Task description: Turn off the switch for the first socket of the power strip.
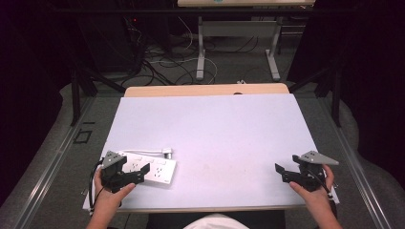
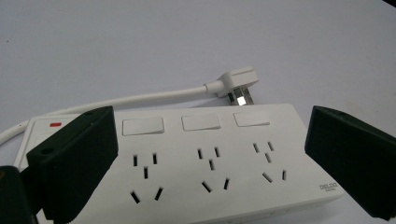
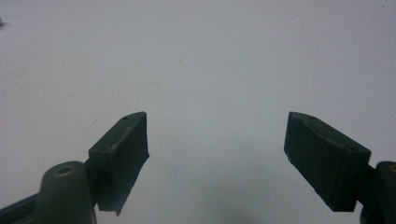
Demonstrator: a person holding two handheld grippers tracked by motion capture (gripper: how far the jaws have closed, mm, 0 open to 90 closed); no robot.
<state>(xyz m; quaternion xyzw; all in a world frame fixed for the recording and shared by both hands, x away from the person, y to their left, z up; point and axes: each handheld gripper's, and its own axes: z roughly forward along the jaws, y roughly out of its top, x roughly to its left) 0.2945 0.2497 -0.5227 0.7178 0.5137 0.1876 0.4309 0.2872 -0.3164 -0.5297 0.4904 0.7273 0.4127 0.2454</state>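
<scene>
While the left gripper (image 1: 138,172) hovers at the lower left of the high view with its jaws spread wide over a white plastic power strip (image 2: 210,163), the strip's white cord and plug (image 2: 236,84) lie just behind it; the right gripper (image 1: 282,172), lower right, gapes over the bare white tabletop (image 1: 215,129).

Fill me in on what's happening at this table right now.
A person sits at a white table with a two-jaw gripper in each hand. The left gripper is open, its jaws spread over a white power strip lying flat at the near left; it grips nothing. The strip's cord loops round so that its plug lies loose behind the strip. The right gripper is open over bare tabletop at the near right.
</scene>
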